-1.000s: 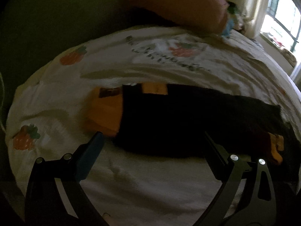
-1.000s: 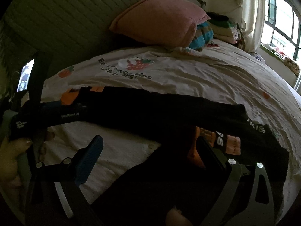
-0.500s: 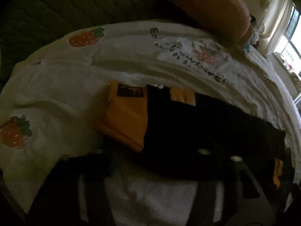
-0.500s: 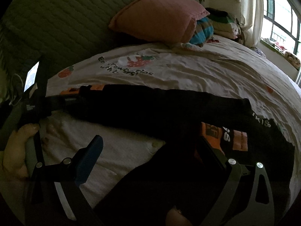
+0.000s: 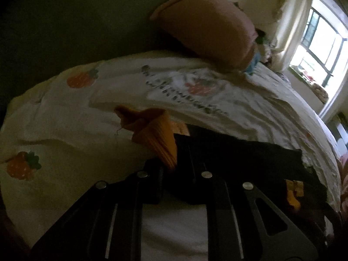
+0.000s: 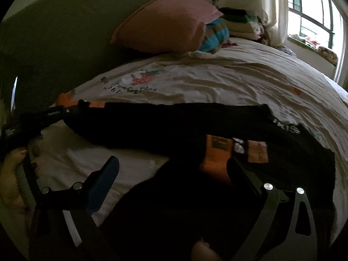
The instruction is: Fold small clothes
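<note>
Leaning against the green quilted headboard point(image 6: 54, 43) at the far end, a pink pillow point(image 6: 165, 24) sits beside a striped blue item point(image 6: 215, 37) and a stack of folded laundry point(image 6: 239, 21), with a bright window point(image 5: 322, 43) off to the right. A cream bedspread point(image 5: 65, 119) printed with strawberries covers the bed. Nothing lies between either gripper and the clothing. The black garment point(image 6: 174, 126) with orange ribbed cuffs and orange patches stretches flat across the bedspread. The left gripper point(image 5: 174, 169) has just been closing and now pinches the garment at its orange cuff point(image 5: 156, 137), which is bunched and raised off the sheet. The right gripper point(image 6: 174, 169) stands spread wide over a dark fold and an orange patch point(image 6: 217, 152), its blue pad clear of the cloth.
</note>
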Demonstrator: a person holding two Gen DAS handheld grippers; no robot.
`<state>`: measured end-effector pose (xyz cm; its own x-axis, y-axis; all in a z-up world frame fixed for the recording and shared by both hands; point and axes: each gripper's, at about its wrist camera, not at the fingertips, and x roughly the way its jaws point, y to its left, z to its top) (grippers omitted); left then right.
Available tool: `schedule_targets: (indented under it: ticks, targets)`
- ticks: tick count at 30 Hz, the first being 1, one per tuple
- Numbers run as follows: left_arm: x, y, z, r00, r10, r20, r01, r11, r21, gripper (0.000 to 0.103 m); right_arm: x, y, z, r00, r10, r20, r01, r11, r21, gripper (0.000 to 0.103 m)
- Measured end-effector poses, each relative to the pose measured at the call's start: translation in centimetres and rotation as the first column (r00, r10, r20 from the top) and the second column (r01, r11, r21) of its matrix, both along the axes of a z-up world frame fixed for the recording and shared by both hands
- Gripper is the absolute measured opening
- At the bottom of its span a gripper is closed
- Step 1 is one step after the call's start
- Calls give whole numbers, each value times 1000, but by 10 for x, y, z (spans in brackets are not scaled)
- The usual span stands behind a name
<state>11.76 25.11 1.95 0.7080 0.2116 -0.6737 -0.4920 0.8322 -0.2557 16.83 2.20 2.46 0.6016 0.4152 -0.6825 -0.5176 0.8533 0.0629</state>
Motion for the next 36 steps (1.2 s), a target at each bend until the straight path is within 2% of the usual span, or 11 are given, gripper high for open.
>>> schedule_targets:
  ticks: [10, 21, 27, 36]
  targets:
    - [7, -36, 31, 996, -83, 29, 83, 996, 11, 7, -7, -68, 11, 993, -112, 34, 111, 993, 42, 98]
    - [23, -97, 73, 979, -193, 68, 188, 979, 82, 7, -9, -148, 13, 970, -241, 16, 237, 964, 124, 98]
    - [38, -140, 89, 961, -267, 68, 257, 957, 133, 6, -13, -196, 19, 940, -340, 28, 331, 930, 162, 98]
    - [59, -197, 93, 928, -369, 54, 359, 922, 147, 5, -20, -261, 17, 893, -449, 11, 436, 872, 222, 98]
